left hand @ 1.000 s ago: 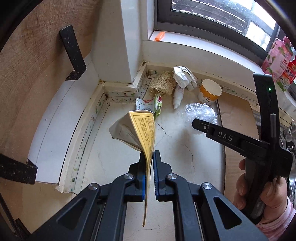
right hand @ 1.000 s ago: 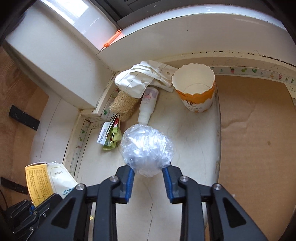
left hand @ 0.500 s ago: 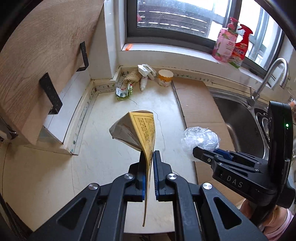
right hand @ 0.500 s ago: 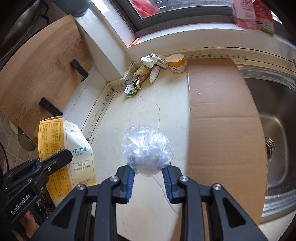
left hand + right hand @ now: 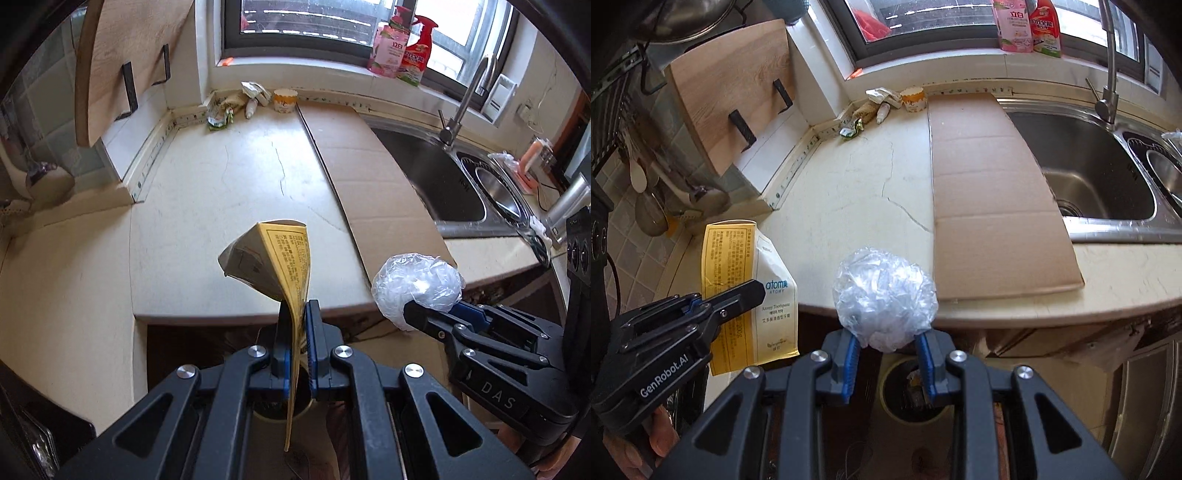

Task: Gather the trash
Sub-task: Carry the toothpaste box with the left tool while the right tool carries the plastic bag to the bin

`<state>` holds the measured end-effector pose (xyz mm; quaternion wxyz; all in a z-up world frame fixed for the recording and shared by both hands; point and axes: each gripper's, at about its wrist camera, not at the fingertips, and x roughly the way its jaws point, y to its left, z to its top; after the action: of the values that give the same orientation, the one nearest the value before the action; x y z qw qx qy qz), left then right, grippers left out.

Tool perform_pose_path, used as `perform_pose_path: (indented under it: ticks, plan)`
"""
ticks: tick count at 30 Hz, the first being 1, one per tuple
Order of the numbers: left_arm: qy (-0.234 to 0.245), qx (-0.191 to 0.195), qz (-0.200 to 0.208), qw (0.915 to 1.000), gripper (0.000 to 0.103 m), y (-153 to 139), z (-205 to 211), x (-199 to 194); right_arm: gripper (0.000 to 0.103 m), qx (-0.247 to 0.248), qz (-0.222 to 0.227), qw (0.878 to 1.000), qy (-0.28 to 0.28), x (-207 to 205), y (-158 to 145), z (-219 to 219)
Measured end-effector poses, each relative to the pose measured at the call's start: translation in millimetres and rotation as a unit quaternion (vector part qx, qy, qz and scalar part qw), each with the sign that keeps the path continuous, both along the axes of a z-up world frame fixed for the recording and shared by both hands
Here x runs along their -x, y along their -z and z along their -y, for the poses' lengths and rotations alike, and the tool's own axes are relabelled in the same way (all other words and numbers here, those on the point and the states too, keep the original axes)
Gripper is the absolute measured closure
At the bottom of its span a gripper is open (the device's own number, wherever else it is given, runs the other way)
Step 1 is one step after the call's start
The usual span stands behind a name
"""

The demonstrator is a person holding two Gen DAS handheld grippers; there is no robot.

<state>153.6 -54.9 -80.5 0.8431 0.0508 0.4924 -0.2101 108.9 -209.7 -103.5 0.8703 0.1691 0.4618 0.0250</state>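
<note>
Kitchen counter (image 5: pixel 849 192), cracked, beside sink (image 5: pixel 1089 166). Toothpaste carton (image 5: pixel 284 258) (flattened) pinched in closed left gripper (image 5: pixel 295 321); plastic wrap ball (image 5: pixel 884 299) clamped by right gripper (image 5: pixel 886 350). Both past counter edge, above bin (image 5: pixel 908 391). More litter at far corner.

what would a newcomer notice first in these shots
Two pieces of trash held up at the counter's front edge: a flattened yellow toothpaste box in the left gripper and a crumpled clear plastic ball in the right gripper. Below them stands a round bin on the floor.
</note>
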Motion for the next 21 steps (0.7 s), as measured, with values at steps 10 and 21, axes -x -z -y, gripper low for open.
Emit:
perform_pose_path:
  ticks: [10,21]
  plan:
    - [0.022,-0.008,-0.066,0.9976,0.098,53,-4,67,0.075,0.025,-0.09,0.995,-0.027,55,54,-20]
    - [-0.016,-0.018,-0.14,0.9898,0.098,152,-10,74,0.075,-0.011,-0.165,0.985,-0.05,54,159,-14]
